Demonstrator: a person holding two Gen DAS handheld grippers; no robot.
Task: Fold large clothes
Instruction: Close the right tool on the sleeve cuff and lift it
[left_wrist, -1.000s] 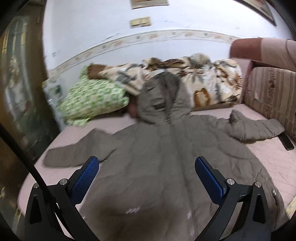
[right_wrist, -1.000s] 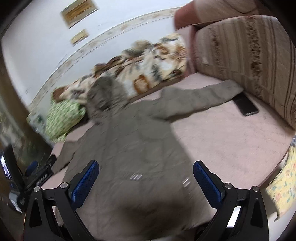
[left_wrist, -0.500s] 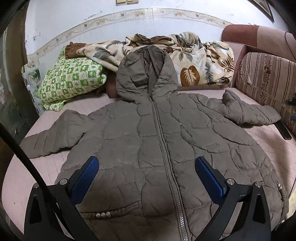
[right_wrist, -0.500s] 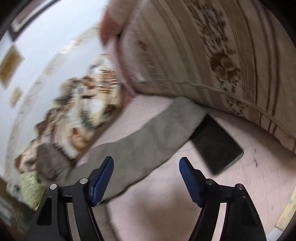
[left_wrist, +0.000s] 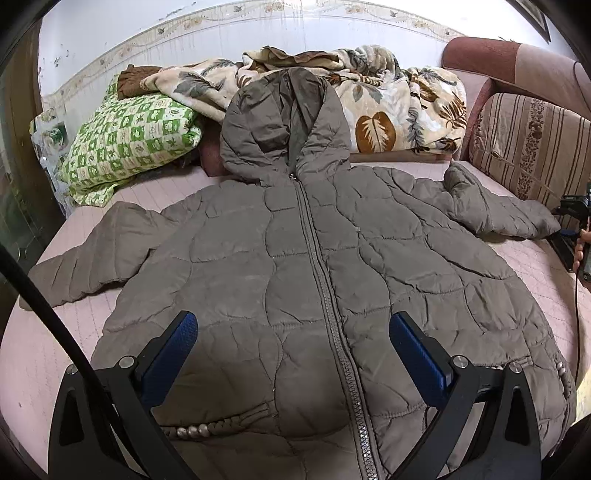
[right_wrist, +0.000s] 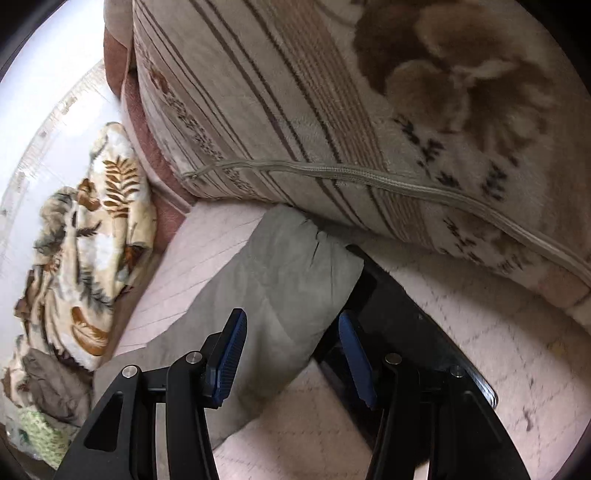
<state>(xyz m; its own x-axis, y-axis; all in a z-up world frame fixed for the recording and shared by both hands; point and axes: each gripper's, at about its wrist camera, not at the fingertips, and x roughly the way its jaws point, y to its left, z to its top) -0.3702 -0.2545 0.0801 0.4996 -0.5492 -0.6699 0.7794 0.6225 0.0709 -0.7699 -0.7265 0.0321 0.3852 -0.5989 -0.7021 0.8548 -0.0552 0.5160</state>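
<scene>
A pink quilted bed cover (left_wrist: 155, 192) is overlaid by a grey-brown quilted hooded jacket (left_wrist: 332, 258), spread flat, zip closed, sleeves out sideways. A leaf-patterned blanket (left_wrist: 399, 107) and a green checked pillow (left_wrist: 133, 136) are heaped behind the hood. The left gripper (left_wrist: 293, 350) is held above the hem, jaws wide apart. The right gripper (right_wrist: 291, 354) is seen straddling the sleeve cuff (right_wrist: 291, 266), jaws partly apart, beside a black flat device (right_wrist: 402, 325).

No legible txt/labels in either view.

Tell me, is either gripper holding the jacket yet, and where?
Neither. The left gripper hovers open above the jacket front; the right gripper is open astride the sleeve cuff, not yet clamped.
</scene>
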